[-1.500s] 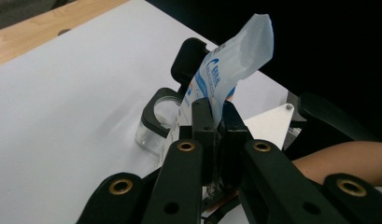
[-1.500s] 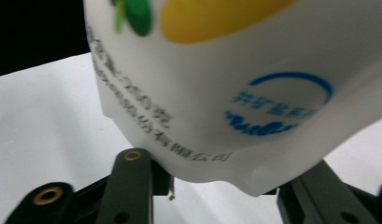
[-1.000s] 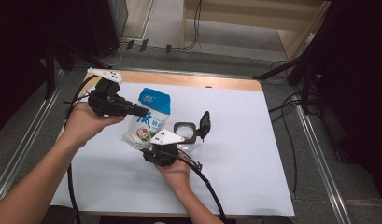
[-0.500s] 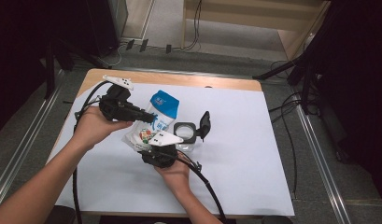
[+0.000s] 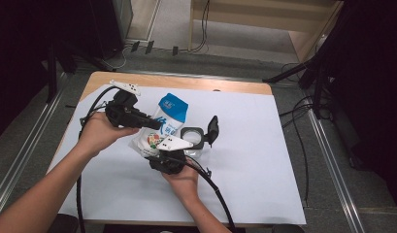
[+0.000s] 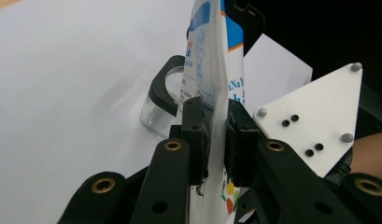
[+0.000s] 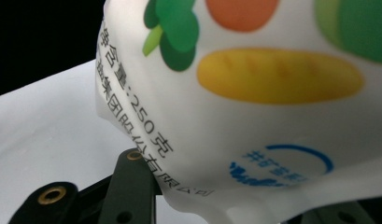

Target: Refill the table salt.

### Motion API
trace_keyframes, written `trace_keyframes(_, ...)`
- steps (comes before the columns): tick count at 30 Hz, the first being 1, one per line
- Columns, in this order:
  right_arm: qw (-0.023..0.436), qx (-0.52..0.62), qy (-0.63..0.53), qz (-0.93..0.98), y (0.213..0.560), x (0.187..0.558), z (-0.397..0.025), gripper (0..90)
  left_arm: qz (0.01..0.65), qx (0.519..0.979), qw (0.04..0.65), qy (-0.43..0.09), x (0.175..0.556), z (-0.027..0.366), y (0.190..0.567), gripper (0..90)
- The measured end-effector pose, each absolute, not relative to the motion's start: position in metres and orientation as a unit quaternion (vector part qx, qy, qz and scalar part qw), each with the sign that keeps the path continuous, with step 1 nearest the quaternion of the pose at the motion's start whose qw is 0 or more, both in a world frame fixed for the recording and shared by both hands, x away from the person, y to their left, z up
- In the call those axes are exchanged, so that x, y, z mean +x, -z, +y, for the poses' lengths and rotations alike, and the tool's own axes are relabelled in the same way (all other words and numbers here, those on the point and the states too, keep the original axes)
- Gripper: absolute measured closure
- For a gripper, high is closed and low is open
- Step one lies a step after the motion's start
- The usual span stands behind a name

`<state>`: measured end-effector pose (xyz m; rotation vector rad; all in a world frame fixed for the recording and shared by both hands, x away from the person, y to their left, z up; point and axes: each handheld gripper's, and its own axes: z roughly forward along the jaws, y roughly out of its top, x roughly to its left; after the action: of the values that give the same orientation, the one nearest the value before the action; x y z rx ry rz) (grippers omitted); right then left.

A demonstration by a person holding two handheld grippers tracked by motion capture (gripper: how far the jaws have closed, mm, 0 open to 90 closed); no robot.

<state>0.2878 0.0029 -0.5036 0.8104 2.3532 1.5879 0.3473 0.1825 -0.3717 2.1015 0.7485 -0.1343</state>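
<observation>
Over table: both grippers prob. grip pouch.

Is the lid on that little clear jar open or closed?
Open. The black lid is flipped up on its hinge beside the jar, and you can see straight down through the jar's round black rim.

High view looking forward and down from above person's side, far enough for whole table. Left gripper view riding low, looking along its jaws, very near bag, clear container behind. Right gripper view pressing almost against the bag. All three sharing the bag.
</observation>
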Motion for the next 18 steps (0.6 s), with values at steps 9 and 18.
trace_keyframes(9, 0.089, 0.287, -0.539, 0.787, 0.506, 0.289, 0.001, 64.6, 0.308, 0.848, 0.428, 0.056, 0.352, 0.176, 0.374, 88.3)
trace_keyframes(18, 0.071, 0.304, -0.543, 0.779, 0.508, 0.289, -0.002, 64.0, 0.306, 0.857, 0.411, 0.063, 0.361, 0.158, 0.375, 88.6)
